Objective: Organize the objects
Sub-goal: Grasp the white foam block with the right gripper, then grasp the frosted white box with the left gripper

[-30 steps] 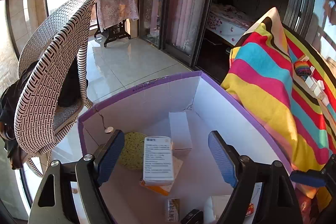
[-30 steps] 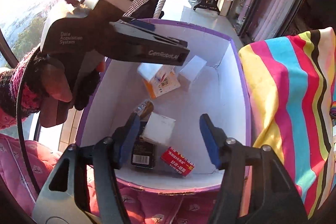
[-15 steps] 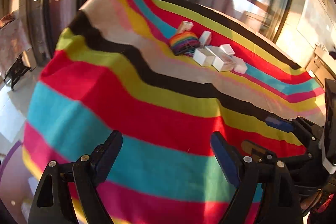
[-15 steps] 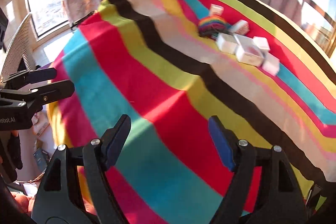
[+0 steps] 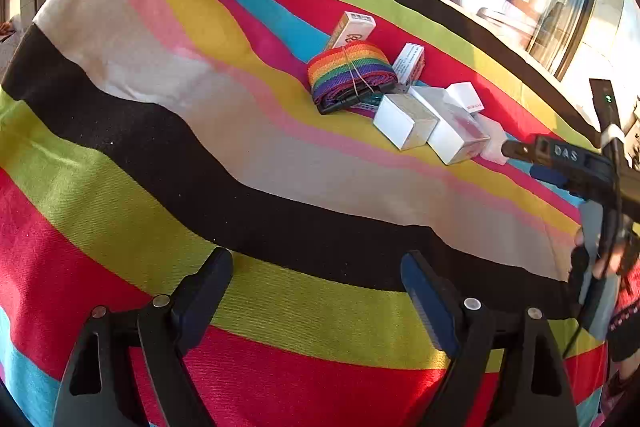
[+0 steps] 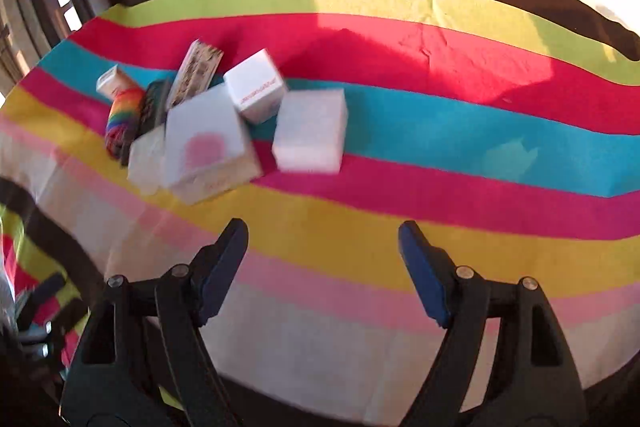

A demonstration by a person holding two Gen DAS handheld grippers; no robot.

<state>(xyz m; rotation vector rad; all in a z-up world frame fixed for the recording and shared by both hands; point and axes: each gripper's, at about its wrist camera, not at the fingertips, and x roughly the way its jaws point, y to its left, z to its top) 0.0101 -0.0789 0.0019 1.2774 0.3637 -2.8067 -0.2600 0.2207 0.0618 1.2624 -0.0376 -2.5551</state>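
Note:
A cluster of small cartons lies on the striped tablecloth. It holds a rainbow strap roll, two white boxes side by side, and an upright carton behind. My left gripper hovers open and empty over the near stripes, well short of the cluster. My right gripper is open and empty too. Just beyond it lie a white box with a pink spot and a white cube. From the left wrist, the right gripper reaches in beside the boxes.
The tablecloth drops away over the table's rounded near edge. Windows and dark door frames stand behind the table. A gloved hand holds the right gripper at the right edge. The right wrist view is blurred.
Both grippers have swung away from the purple-rimmed box of cartons to the striped table. The right jaws stand wider than a second ago, and the carton cluster now lies close ahead.

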